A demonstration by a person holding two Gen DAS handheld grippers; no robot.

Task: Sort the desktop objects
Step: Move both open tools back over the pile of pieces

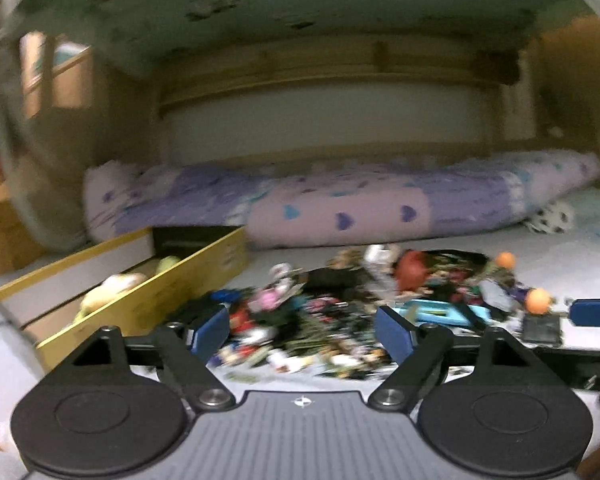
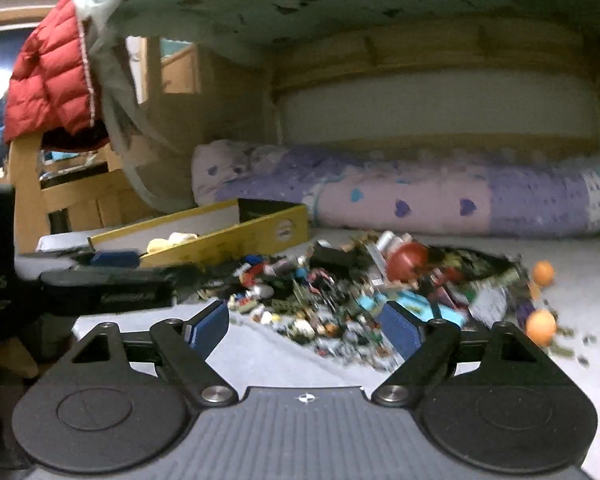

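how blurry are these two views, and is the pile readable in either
Left wrist view: motion-smeared throughout, the pile is a mush of colour, only the left gripper looks crisp. Right wrist view: a bit sharper, orange balls and yellow box readable; dim light, fisheye bending in both.

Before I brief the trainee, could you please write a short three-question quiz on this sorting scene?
1. True or false: the left claw is shut on an object.
2. Which colour is the long open box beside the pile of small objects? A) yellow B) green C) white
3. Fill in: two ___ balls lie at the pile's right edge, the nearer one nearest the right claw.

Key: 1 false, both claws are open and empty; 2 A; 3 orange.
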